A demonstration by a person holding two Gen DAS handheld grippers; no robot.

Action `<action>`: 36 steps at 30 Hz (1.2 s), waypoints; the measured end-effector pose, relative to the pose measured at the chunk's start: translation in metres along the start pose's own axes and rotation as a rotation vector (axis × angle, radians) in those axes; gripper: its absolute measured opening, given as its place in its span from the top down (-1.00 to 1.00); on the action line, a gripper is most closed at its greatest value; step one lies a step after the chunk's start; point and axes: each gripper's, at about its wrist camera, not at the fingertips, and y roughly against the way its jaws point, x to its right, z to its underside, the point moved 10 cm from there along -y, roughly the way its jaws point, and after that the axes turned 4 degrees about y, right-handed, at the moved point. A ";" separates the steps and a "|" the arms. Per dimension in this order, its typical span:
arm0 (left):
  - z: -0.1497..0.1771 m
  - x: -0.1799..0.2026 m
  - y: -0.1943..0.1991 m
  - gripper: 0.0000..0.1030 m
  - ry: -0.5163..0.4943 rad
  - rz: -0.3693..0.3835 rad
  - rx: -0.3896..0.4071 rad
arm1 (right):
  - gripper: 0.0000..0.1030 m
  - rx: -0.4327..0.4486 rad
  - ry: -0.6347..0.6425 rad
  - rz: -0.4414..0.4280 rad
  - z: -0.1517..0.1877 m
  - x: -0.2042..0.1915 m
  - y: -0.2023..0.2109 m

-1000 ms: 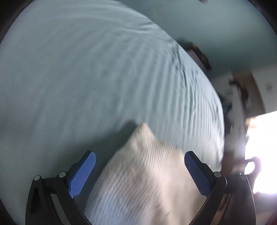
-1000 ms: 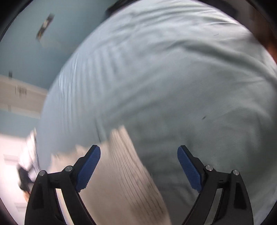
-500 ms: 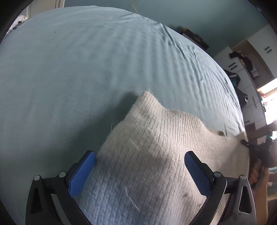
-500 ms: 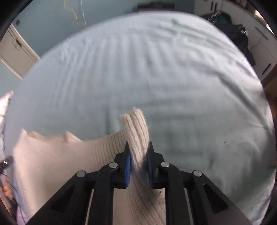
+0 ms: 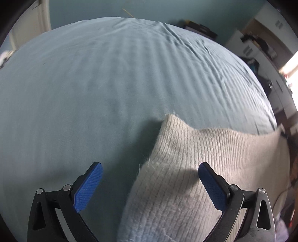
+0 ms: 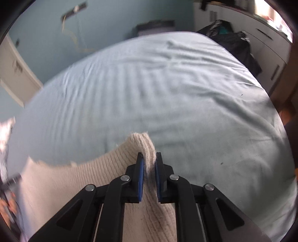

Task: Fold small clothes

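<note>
A cream ribbed knit garment (image 5: 195, 167) lies on a pale blue bed sheet (image 5: 93, 83). In the left wrist view my left gripper (image 5: 149, 178) is open, its blue pads spread over the garment's left corner and edge without gripping it. In the right wrist view my right gripper (image 6: 148, 167) is shut on a raised corner of the knit garment (image 6: 141, 141), which bunches up between the blue pads. The rest of the garment (image 6: 65, 182) stretches left from there.
The bed sheet (image 6: 186, 93) fills most of both views, with shallow wrinkles. A dark bag (image 6: 232, 42) and white cupboards (image 6: 260, 37) stand beyond the bed's far right. A blue wall (image 5: 130, 7) is behind the bed.
My right gripper shut on the garment's corner and has lifted it a little. My left gripper stayed open and shifted left, so the garment now lies more to its right.
</note>
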 end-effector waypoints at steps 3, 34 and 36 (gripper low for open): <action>-0.007 0.002 0.000 -1.00 -0.034 -0.013 0.009 | 0.88 -0.032 0.023 0.053 -0.003 0.000 -0.019; -0.010 0.022 -0.025 0.75 -0.042 -0.004 -0.089 | -0.89 0.017 -0.217 -0.233 0.185 -0.016 0.184; -0.012 0.019 -0.001 0.69 -0.004 -0.001 -0.025 | -0.89 0.015 -0.162 -0.142 0.197 -0.014 0.167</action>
